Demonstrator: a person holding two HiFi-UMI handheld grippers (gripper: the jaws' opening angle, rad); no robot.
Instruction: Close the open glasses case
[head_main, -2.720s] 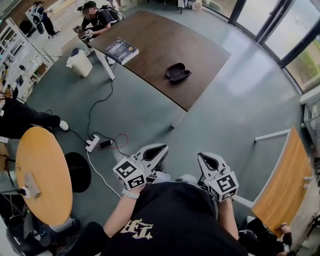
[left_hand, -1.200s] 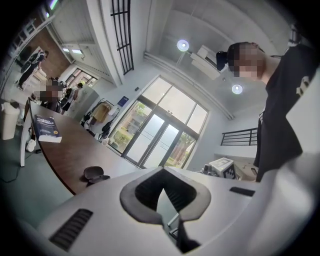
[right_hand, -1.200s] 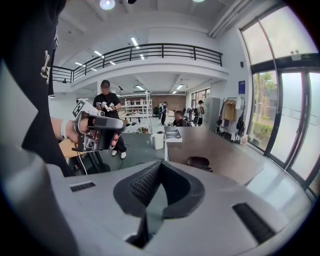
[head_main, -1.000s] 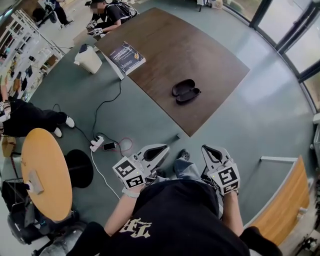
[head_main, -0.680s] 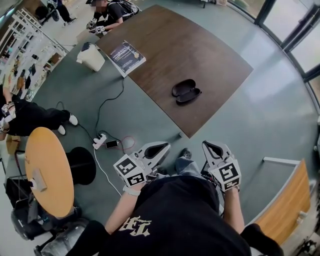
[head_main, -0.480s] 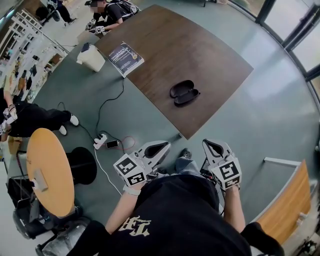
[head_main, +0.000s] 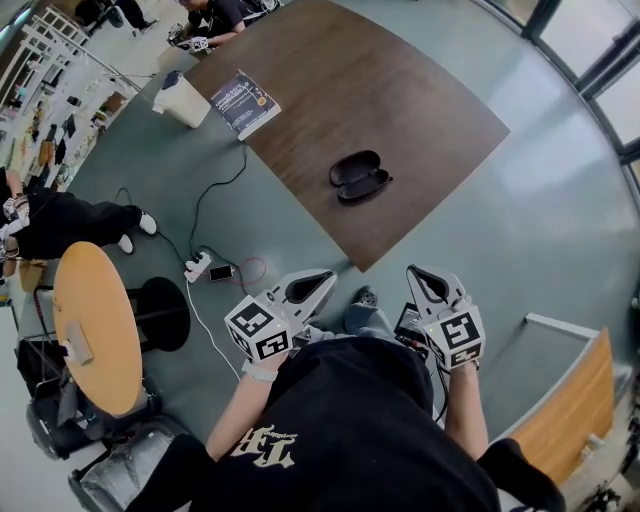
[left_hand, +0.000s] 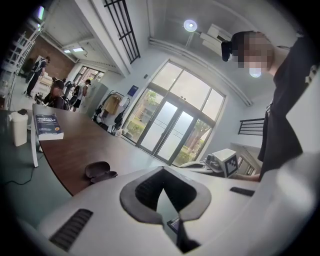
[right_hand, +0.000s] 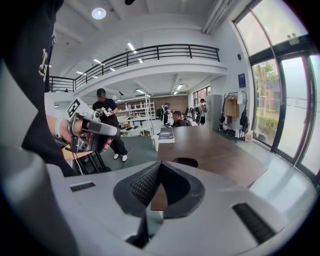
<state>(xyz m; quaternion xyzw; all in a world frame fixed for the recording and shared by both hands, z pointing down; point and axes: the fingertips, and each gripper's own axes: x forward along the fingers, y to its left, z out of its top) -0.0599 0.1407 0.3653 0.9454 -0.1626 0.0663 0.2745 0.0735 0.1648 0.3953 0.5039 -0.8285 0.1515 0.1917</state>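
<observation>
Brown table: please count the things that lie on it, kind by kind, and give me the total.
Glasses case: 1
Book: 1
Total on the brown table: 2

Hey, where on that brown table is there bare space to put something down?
The widest bare stretch of the table lies beyond the glasses case, out to the far and right edges. Another clear band runs between the book and the glasses case. The book crowds the left corner; the glasses case takes up the near end.
</observation>
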